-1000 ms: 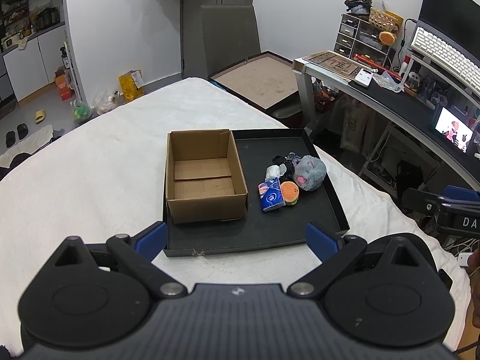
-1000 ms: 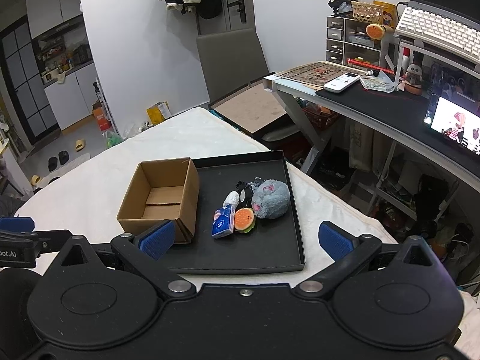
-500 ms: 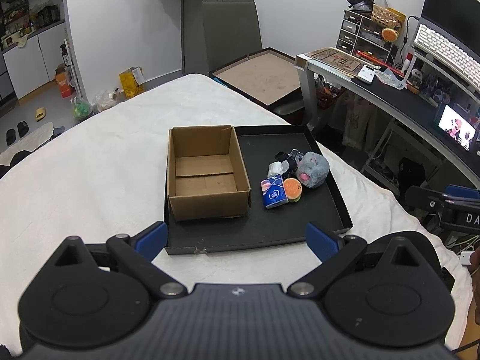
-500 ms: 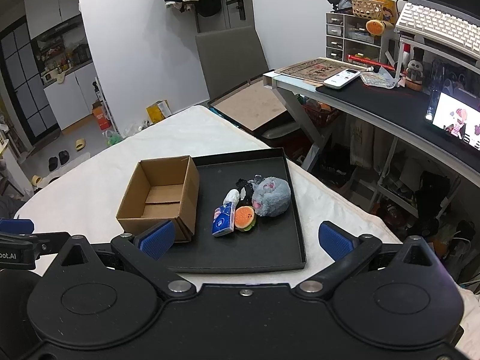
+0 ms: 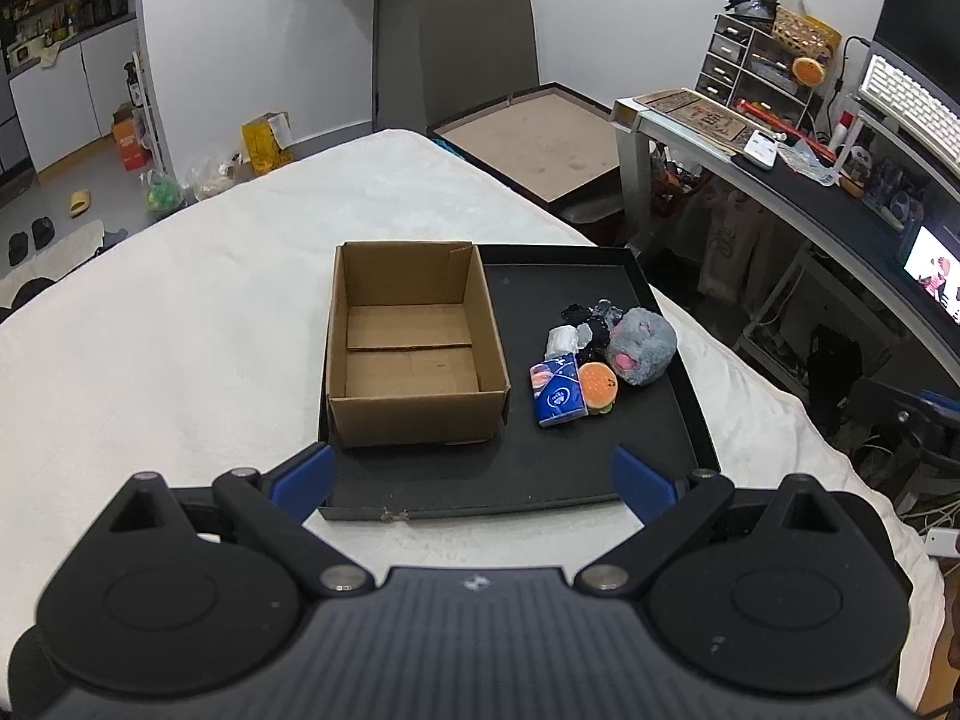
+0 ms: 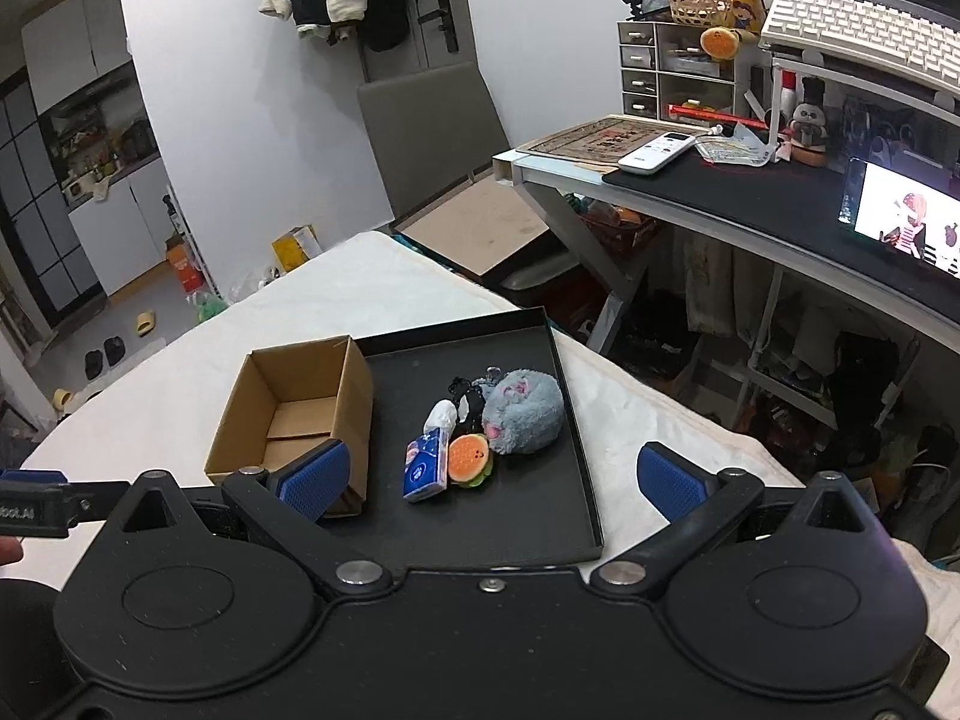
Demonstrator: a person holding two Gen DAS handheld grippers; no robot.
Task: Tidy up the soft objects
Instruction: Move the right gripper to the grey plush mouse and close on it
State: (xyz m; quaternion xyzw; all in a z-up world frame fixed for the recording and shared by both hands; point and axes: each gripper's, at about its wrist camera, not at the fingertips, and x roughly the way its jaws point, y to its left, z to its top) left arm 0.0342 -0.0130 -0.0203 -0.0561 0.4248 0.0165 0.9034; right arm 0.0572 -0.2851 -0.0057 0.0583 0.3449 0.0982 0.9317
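Observation:
An open, empty cardboard box point(image 5: 414, 342) point(image 6: 300, 414) stands on the left of a black tray point(image 5: 600, 450) point(image 6: 540, 516). On the tray's right lies a cluster: a grey plush toy point(image 5: 642, 345) point(image 6: 525, 411), a small burger toy point(image 5: 597, 387) point(image 6: 471, 459), a blue tissue pack point(image 5: 558, 393) point(image 6: 426, 465), a white roll point(image 5: 563, 339) and a black item point(image 5: 591, 324). My left gripper point(image 5: 474, 477) is open and empty above the tray's near edge. My right gripper point(image 6: 492, 477) is open and empty, short of the cluster.
The tray sits on a white bed point(image 5: 150, 348). A desk point(image 6: 750, 210) with a remote, keyboard and lit screen stands to the right. A grey chair point(image 5: 474, 54) and a flat board point(image 5: 540, 138) lie beyond the bed.
Both grippers have moved slightly forward toward the tray, so the box and toys look a little larger. Both stay open and empty.

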